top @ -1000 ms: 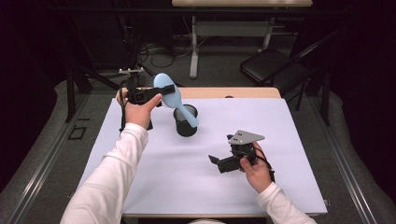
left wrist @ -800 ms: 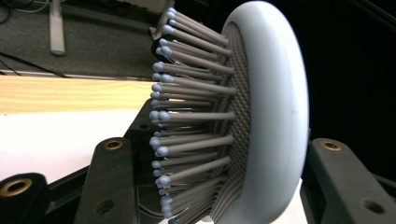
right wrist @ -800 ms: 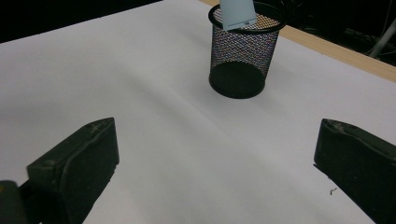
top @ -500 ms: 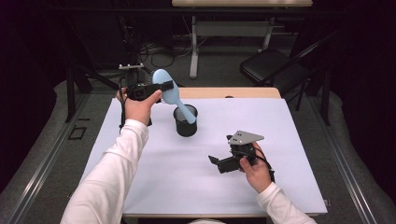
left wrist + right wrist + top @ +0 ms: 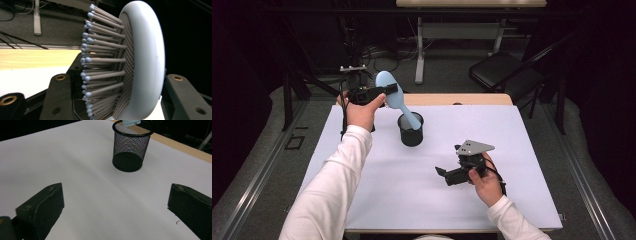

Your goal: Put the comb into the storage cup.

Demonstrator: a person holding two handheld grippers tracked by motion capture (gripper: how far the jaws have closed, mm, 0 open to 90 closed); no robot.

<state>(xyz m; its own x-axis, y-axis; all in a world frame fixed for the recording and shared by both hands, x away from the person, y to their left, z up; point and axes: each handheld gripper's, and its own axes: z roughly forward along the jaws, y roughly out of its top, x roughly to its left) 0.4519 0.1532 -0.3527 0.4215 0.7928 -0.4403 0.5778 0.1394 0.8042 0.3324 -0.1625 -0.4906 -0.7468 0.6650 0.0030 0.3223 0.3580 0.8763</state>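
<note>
Pinching the head of a pale blue plastic hairbrush (image 5: 388, 91) with grey ball-tipped bristles, left gripper (image 5: 393, 89) raised above the counter's far left, black fingers (image 5: 58, 100) clamped on bristle side and smooth back. Brush tilted, handle end dipping into a black wire-mesh cylindrical cup (image 5: 410, 129) standing upright near the middle of the far half. No readable writing or brand anywhere. Right gripper (image 5: 441, 172) low over the white-covered counter (image 5: 532, 165) at the near right, well apart from the cup, fingers (image 5: 42, 206) spread wide with nothing between. Pale wooden edge along the far side; beyond, grey floor, a black folding chair (image 5: 504, 75), table legs and cables in a dark room.
</note>
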